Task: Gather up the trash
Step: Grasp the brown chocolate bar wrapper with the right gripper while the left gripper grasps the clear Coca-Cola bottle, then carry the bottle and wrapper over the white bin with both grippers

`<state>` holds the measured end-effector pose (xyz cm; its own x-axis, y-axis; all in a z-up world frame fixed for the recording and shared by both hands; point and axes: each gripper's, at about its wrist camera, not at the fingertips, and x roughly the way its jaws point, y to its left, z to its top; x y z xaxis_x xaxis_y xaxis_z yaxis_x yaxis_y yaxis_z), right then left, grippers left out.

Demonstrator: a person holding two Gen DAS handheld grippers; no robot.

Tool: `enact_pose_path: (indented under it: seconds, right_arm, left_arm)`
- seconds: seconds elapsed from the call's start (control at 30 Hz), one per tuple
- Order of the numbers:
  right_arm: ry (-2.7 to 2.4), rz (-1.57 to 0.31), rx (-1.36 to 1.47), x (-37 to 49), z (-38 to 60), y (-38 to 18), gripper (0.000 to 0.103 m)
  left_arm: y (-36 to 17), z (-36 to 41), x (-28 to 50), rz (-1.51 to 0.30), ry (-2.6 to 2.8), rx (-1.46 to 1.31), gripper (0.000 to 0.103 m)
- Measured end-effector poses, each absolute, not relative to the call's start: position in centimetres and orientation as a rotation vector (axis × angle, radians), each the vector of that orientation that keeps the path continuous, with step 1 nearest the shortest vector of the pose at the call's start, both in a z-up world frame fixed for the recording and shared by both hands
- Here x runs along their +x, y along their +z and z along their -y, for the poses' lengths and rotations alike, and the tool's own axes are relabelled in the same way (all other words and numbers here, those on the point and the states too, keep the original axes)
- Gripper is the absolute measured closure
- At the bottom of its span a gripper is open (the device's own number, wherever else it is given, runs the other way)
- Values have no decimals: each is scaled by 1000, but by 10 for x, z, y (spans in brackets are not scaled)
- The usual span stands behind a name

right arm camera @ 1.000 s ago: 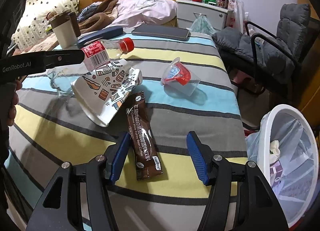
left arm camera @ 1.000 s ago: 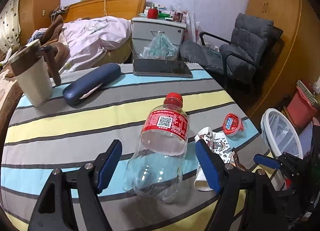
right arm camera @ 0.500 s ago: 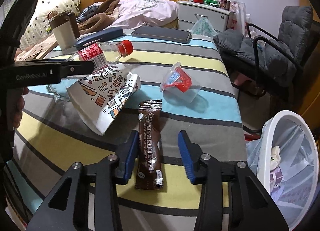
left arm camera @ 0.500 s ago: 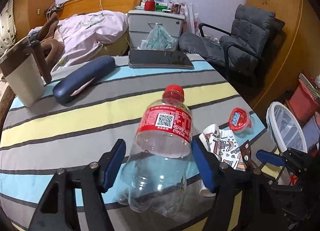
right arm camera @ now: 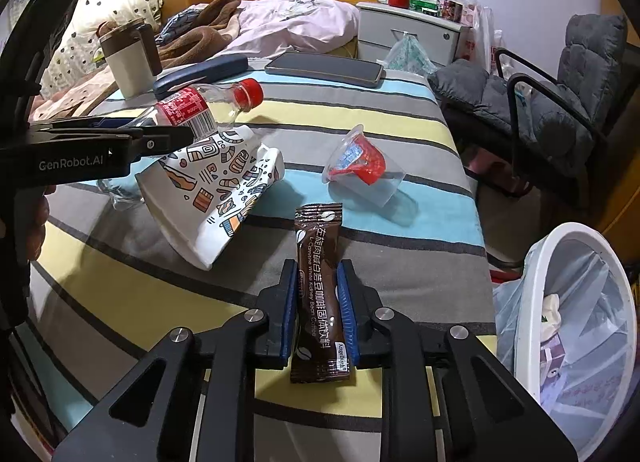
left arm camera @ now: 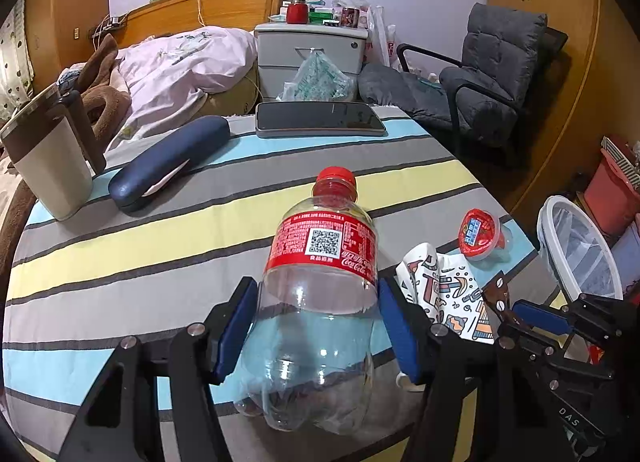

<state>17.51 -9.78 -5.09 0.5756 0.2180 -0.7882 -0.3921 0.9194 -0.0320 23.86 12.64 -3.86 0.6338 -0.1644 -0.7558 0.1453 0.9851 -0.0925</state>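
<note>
A bedroom holds a table covered in a striped cloth of grey, yellow and blue, with a bed, a nightstand and a grey armchair beyond its far edge. The left gripper has been closing, and its blue pads now press both sides of an empty clear plastic bottle with a red cap and red label, which lies near the front of the table with its cap pointing away. The right gripper has just been closing too, and its pads now clamp the near end of a brown coffee sachet lying flat on the cloth. Between the two, a crumpled patterned paper cup rests on its side, touching the bottle. Farther right sits a small clear jelly cup with a red lid, tipped over. A white mesh waste basket, lined with a plastic bag and already holding scraps, stands off the table's right edge. At the far left of the table stand a cream tumbler, a dark blue glasses case and a tablet.
</note>
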Motion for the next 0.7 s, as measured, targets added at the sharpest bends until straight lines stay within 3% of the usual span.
enact_pose_path:
  seconds: [0.7]
  right_arm:
    - [338,-810,-186,163,101,-39,83]
  left_arm:
    - [-22,-133,209,-812,-136,-49,39]
